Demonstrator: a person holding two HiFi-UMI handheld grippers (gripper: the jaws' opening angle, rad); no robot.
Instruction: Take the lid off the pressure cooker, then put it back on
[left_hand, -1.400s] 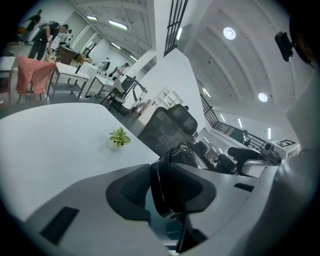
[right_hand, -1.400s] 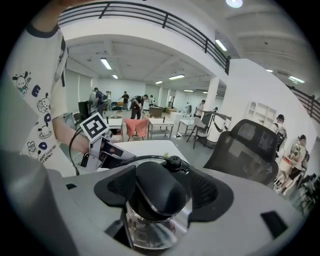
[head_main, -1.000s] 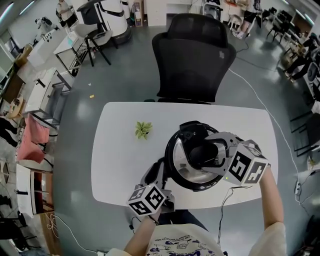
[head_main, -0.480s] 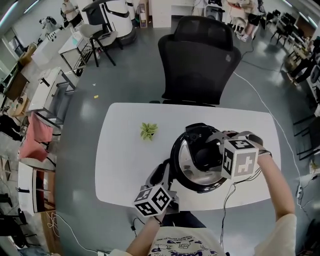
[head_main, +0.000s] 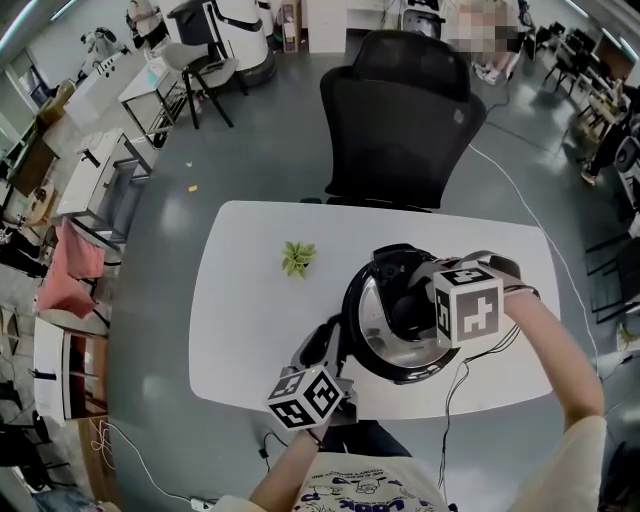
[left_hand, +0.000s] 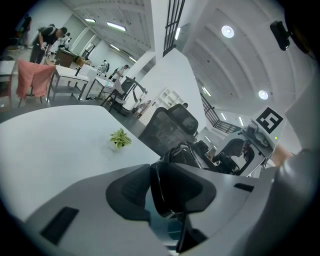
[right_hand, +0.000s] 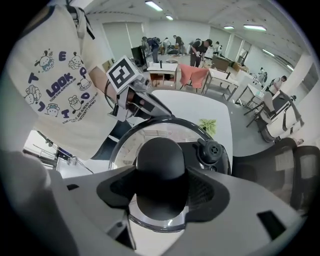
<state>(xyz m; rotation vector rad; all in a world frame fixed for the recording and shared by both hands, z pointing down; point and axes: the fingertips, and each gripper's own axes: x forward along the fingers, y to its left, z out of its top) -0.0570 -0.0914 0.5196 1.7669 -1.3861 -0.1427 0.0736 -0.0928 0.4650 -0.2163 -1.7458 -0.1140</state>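
Observation:
The pressure cooker (head_main: 372, 352) stands on the white table (head_main: 245, 330) with its glass lid (right_hand: 129, 145) on. A black knob (right_hand: 160, 162) rises from the lid's middle, with a black valve (right_hand: 211, 149) beside it. My right gripper (right_hand: 161, 195) points steeply down over the lid. Its jaws have just been closing, and the pads now press on both sides of the knob. My left gripper (left_hand: 167, 192) reaches in from the near-left table edge and is shut on the cooker's black side handle (left_hand: 161, 182).
A small green plant (head_main: 297, 258) sits on the table to the left of the cooker. A black office chair (head_main: 400, 110) stands behind the table's far edge. A cable hangs off the near edge below the cooker. Desks and people fill the room beyond.
My right gripper has tipped to point steeply down and sunk onto the lid's knob, its marker cube swinging toward the cooker. The left gripper and the cooker have stayed put.

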